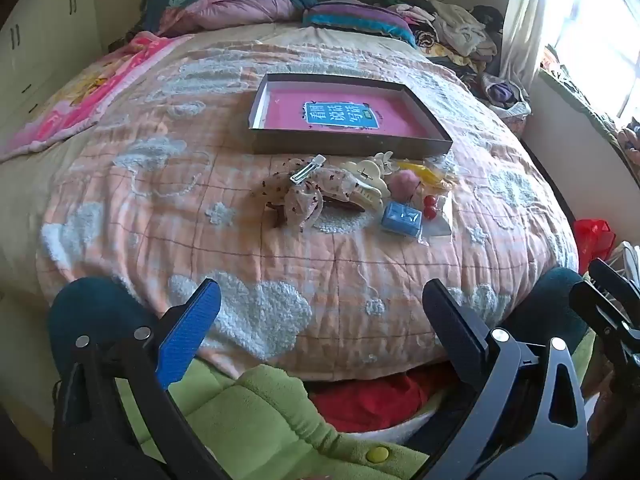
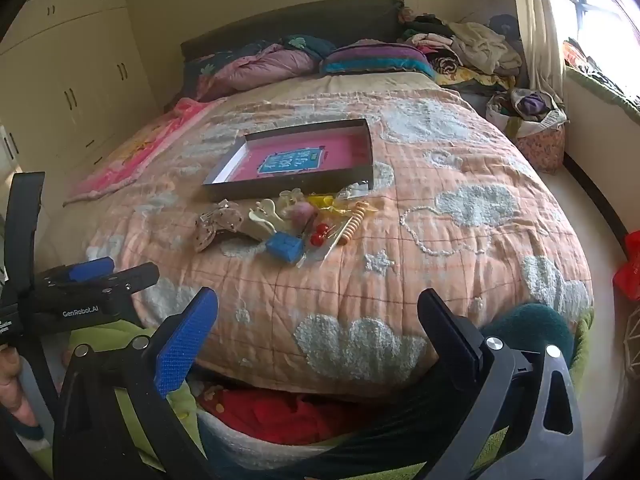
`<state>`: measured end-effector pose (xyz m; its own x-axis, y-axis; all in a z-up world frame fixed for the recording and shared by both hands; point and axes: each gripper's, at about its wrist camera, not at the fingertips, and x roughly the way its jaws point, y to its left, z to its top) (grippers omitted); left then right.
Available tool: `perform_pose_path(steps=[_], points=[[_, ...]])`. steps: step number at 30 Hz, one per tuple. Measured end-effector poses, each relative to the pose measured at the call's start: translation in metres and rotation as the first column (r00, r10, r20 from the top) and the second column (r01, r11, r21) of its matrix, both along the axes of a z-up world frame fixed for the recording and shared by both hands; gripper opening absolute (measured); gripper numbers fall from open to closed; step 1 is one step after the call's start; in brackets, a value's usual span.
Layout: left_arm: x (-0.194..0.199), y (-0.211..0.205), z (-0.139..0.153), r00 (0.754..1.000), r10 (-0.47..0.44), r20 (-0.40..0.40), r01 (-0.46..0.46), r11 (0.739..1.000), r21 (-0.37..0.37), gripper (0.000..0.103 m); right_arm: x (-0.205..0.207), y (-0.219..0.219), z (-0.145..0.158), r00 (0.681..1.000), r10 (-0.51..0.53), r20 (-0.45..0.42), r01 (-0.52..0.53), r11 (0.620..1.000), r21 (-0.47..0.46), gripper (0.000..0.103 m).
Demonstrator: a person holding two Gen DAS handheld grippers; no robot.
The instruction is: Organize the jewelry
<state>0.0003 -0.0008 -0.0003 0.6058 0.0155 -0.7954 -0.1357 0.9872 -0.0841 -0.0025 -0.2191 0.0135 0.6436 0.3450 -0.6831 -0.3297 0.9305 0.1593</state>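
Note:
A shallow dark tray point(image 1: 352, 148) point(image 2: 288, 190) with a pink lining lies on the quilt in the middle of the bed. Just in front of it sits a small heap of hair accessories: a sheer dotted bow with a silver clip point(image 1: 304, 194) point(image 2: 218, 226), a cream claw clip point(image 1: 370, 184) point(image 2: 266, 220), a blue box point(image 1: 401, 220) point(image 2: 285, 246), red beads point(image 1: 430, 206) point(image 2: 318, 238) and a yellow piece point(image 1: 420, 170) point(image 2: 320, 201). My left gripper point(image 1: 320, 304) and right gripper point(image 2: 318, 312) hover at the bed's near edge, both open and empty, well short of the heap.
Pillows and folded bedding point(image 1: 240, 4) lie at the headboard, a clothes pile point(image 2: 472, 46) at the back right. A laundry basket point(image 2: 536, 136) stands by the window wall. White wardrobes point(image 2: 72, 80) line the left. A red bag point(image 1: 594, 236) sits on the floor at right.

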Motion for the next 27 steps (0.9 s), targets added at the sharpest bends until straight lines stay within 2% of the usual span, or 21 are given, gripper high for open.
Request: perform_pose_path(steps=[12, 14, 27], points=[[0.003, -0.017, 0.003, 1.000, -0.014, 0.015, 0.014, 1.000, 0.008, 0.095, -0.008, 0.007, 0.011, 1.000, 0.010, 0.019, -0.010, 1.000, -0.002, 0.099], [-0.004, -0.004, 0.007, 1.000, -0.009, 0.023, 0.009, 1.000, -0.003, 0.095, -0.008, 0.005, 0.009, 1.000, 0.012, 0.020, -0.012, 1.000, -0.001, 0.099], [-0.007, -0.006, 0.011, 0.999, -0.022, 0.048, 0.022, 1.000, 0.012, 0.095, -0.008, 0.007, 0.009, 1.000, 0.016, 0.022, -0.016, 1.000, -0.002, 0.099]])
